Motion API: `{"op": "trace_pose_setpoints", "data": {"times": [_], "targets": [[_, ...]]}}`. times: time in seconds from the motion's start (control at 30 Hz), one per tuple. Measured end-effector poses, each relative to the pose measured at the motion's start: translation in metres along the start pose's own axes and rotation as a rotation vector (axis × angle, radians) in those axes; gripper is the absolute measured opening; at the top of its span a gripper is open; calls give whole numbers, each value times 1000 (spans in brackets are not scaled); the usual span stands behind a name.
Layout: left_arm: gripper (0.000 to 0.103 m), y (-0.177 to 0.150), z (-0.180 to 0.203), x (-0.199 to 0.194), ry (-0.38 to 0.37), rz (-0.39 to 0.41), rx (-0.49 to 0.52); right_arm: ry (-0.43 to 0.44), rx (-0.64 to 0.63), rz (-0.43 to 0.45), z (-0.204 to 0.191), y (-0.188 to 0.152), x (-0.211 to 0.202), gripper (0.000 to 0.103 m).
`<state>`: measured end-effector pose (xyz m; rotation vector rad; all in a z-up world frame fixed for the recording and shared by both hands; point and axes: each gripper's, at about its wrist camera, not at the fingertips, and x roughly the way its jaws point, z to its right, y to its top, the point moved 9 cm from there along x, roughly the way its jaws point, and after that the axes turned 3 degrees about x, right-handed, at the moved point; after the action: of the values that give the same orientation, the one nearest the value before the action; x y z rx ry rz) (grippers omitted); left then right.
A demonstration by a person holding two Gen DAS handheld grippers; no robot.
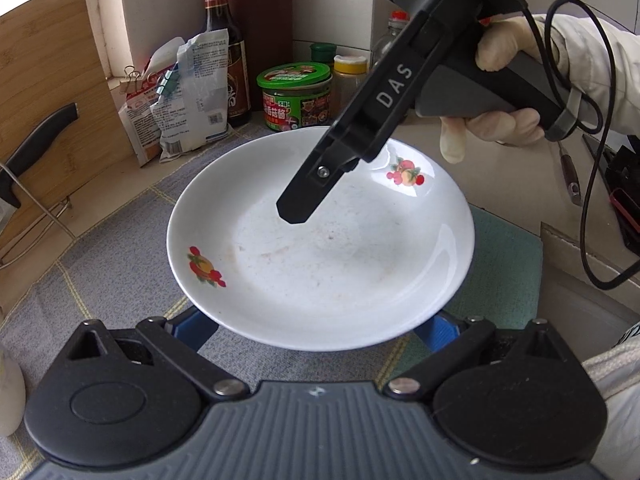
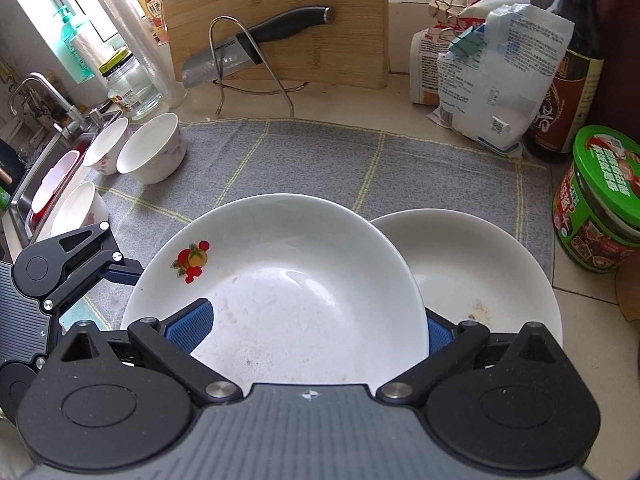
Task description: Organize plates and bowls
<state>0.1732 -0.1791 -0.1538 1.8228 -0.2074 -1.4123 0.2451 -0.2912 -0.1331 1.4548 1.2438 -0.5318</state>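
Note:
A white plate with fruit decals (image 1: 320,248) (image 2: 280,280) hangs tilted over the grey cloth (image 2: 320,160), its right edge overlapping a plain white plate (image 2: 488,280). My right gripper (image 2: 314,328) (image 1: 296,208) straddles its rim with jaws wide apart: one blue pad (image 2: 192,322) lies on the inside, while the other finger (image 2: 438,332) sits beneath the edge. My left gripper (image 1: 314,328) (image 2: 120,272) is open, and both fingers reach under the plate's near rim. Three flowered white bowls (image 2: 152,156) stand at the cloth's left end.
A cutting board (image 2: 276,20) with a knife (image 2: 256,40) in a wire rack leans at the back. Clipped bags (image 2: 492,80), a dark sauce bottle (image 2: 572,80) and a green-lidded jar (image 2: 600,200) line the right side. The sink and tap (image 2: 36,100) are at the left. A gloved hand (image 1: 500,124) holds the right gripper.

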Motion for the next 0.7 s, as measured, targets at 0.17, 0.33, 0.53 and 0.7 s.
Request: {"op": "trace_pose_setpoints", "data": {"times": [0.17, 0.33, 0.53, 0.7], "targets": [[101, 9, 4, 15, -26, -4, 17, -12, 37, 5, 20, -4, -1, 103], [101, 14, 7, 26, -44, -12, 29, -20, 67, 6, 35, -8, -2, 103], [101, 21, 6, 33, -46, -12, 44, -21, 92, 12, 47, -9, 0, 103], [101, 25, 5, 37, -39, -16, 60, -26, 103, 11, 54, -10, 3, 103]]}}
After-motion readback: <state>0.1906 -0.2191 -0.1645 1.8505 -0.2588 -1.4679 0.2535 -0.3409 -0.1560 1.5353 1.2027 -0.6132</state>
